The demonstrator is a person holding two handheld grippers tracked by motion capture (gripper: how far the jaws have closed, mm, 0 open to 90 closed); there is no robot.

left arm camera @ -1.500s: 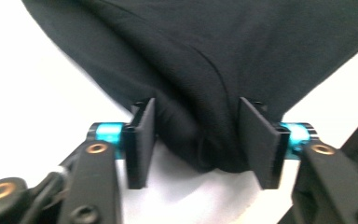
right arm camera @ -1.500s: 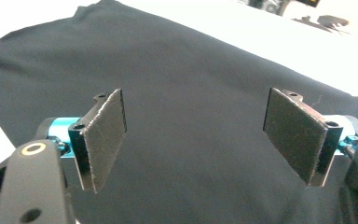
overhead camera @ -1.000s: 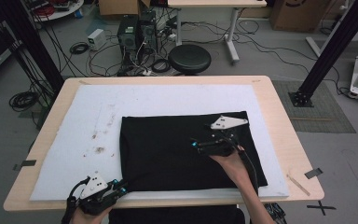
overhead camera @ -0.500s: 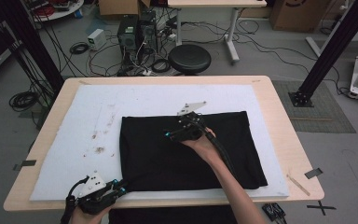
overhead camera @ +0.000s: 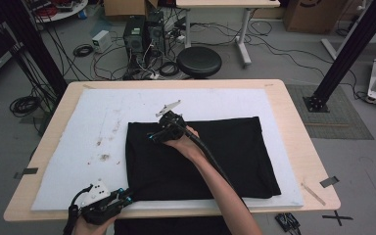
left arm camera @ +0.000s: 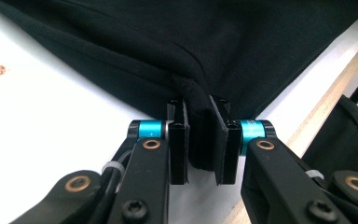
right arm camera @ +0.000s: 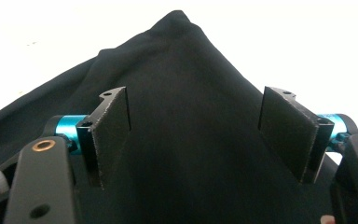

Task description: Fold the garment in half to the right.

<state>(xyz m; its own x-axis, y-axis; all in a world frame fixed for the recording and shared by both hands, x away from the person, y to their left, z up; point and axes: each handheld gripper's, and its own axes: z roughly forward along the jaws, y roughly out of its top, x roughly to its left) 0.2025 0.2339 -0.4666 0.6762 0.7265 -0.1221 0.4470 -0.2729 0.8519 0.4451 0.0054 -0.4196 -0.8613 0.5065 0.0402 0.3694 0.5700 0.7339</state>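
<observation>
Lay folded flat, the black cloth (overhead camera: 200, 156), on the white mat (overhead camera: 93, 127) over the wooden table (overhead camera: 298, 147), toward the right and near side; was clamped at its near left corner by the left gripper (left arm camera: 199, 140), a bunched fold squeezed between both pads, at the table's near edge; hovered over the cloth's far left part, the right gripper (overhead camera: 152, 138), jaws spread wide with nothing gripped, dark fabric (right arm camera: 186, 140) lying between and beneath them, a corner of it pointing away.

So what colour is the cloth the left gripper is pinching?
Black cloth, clearest in the left gripper view.
</observation>
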